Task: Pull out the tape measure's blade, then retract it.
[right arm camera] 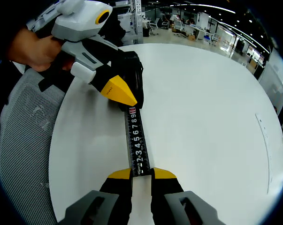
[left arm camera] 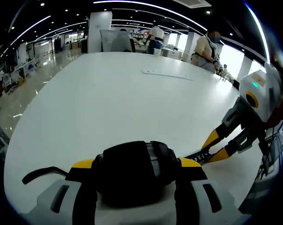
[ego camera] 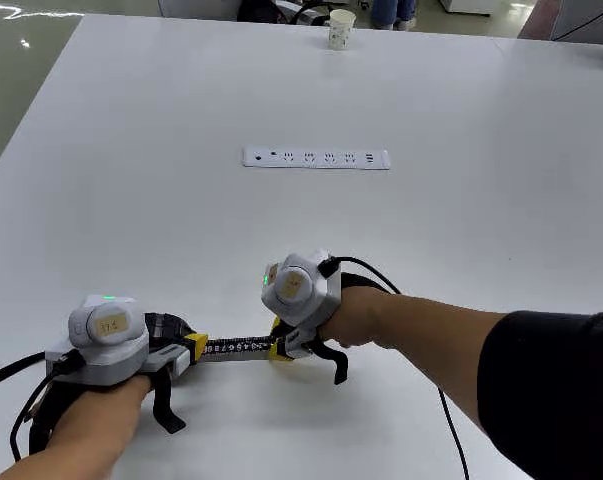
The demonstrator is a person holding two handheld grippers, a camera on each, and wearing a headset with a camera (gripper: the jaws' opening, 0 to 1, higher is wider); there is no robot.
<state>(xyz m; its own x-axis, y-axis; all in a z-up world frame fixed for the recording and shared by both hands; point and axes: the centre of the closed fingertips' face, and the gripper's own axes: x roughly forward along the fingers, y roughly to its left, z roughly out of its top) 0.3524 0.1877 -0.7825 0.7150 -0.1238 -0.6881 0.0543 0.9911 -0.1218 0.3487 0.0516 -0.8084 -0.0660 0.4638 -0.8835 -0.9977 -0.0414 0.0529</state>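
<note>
White table, power strip and cup far off — left fingers clamp the tape measure, right fingers its blade.

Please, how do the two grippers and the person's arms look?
The left gripper and right gripper are grey-white boxes with black jaws, yellow tips, a beige label, a green light and a black cable. The right arm wears a black sleeve.

Black tape-measure blade, white printed numerals read in sequence: 2, 3, 4, 5, 6, 7, 8, 9.
</note>
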